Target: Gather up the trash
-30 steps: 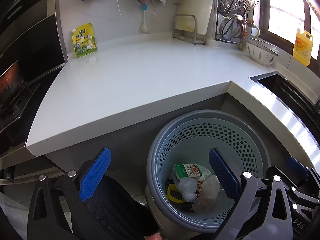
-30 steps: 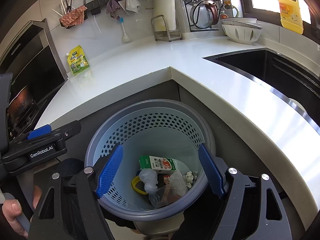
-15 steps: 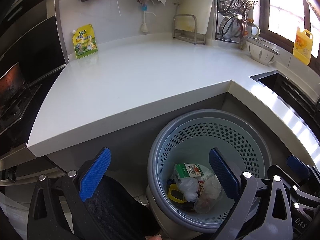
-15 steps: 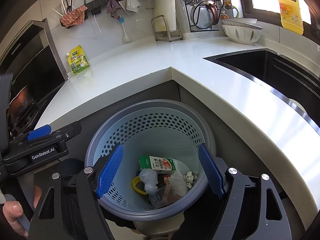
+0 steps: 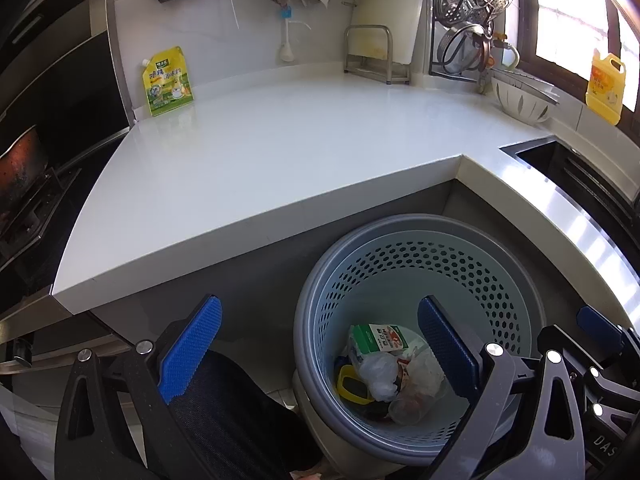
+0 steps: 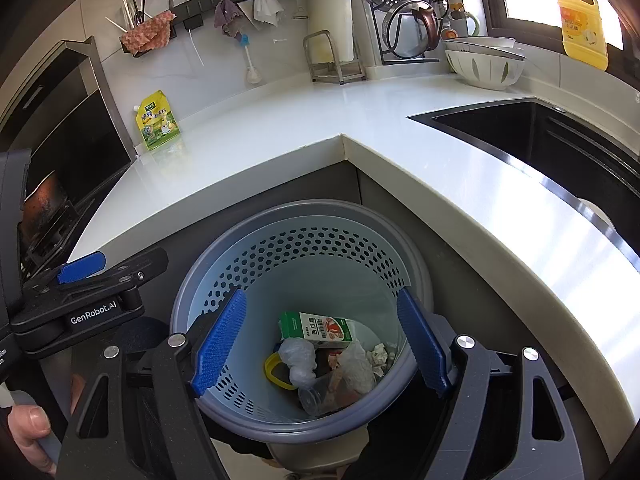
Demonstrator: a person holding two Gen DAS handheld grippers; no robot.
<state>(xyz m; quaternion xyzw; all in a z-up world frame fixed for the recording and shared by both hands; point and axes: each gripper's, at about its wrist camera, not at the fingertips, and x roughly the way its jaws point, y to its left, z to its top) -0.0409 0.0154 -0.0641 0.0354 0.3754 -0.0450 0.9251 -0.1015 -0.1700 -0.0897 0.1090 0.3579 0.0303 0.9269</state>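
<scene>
A grey-blue perforated trash basket [image 5: 516,280] [image 6: 304,248] stands on the floor in the inner corner of the white counter. Inside lie a green and white carton [image 5: 378,338] [image 6: 316,326], crumpled plastic bags [image 5: 378,374] [image 6: 298,358], a clear cup [image 6: 314,398] and a yellow ring [image 5: 346,380] [image 6: 272,368]. My left gripper [image 5: 318,354] is open and empty, to the left of and above the basket. My right gripper [image 6: 320,346] is open and empty, directly above the basket's mouth. A yellow-green pouch [image 5: 167,82] [image 6: 157,121] stands on the counter by the wall.
The white counter [image 5: 280,148] wraps around the basket. A black sink [image 6: 560,140] is at the right, a stove with a pan [image 5: 20,172] at the left. A colander [image 6: 484,64], pot rack [image 5: 472,20] and yellow detergent bottle [image 6: 582,28] line the back right.
The left gripper's view has drifted slightly, so the basket sits a little further right and lower. The right gripper and the trash have not visibly moved.
</scene>
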